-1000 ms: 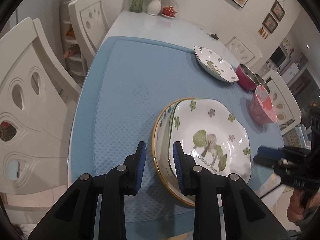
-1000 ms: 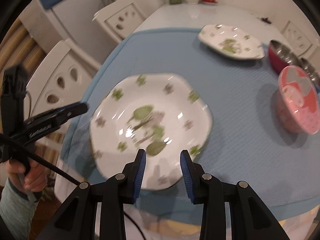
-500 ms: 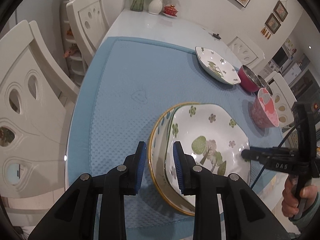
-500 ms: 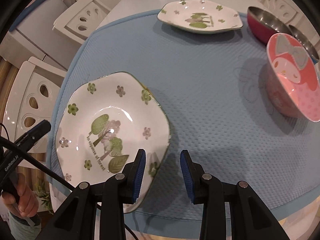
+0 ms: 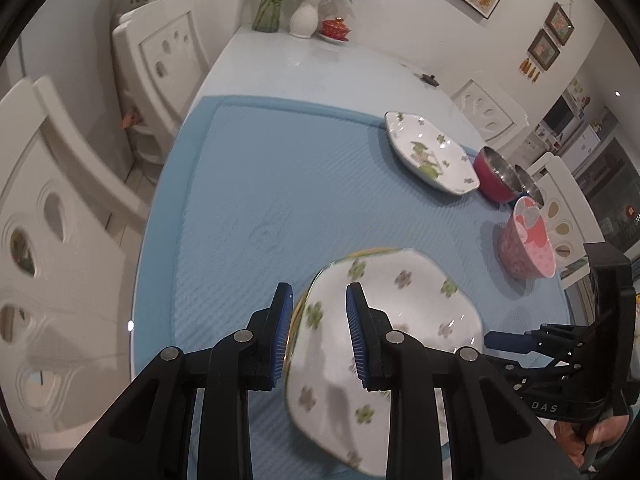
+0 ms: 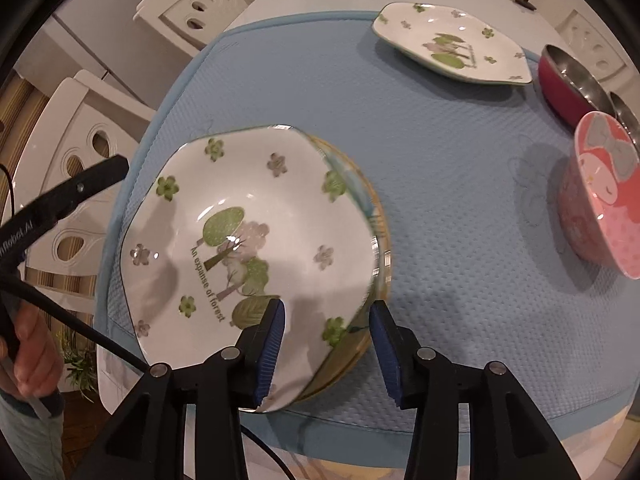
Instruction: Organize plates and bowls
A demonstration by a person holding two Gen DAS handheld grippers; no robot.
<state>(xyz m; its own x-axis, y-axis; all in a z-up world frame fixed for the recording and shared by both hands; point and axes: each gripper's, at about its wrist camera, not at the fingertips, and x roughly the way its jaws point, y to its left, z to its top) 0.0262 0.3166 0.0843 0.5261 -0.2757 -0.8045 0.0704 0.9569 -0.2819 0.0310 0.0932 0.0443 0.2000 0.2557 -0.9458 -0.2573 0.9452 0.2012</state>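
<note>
A white plate with green flowers and a tree print lies on a yellow-rimmed plate at the near edge of the blue mat; the stack also shows in the left wrist view. My left gripper is open, its fingers standing either side of the stack's left rim. My right gripper is open, its fingers straddling the stack's near right rim. A second flower plate sits at the far right, also in the left wrist view.
A pink cartoon bowl stands on the mat's right side, with a red metal bowl behind it. White chairs line the table's left side. Vases with flowers stand at the far end.
My right gripper has swung back left and opened wider around the stack's rim. My left gripper has opened wider and sits closer to the stack. The stack looks motion-blurred.
</note>
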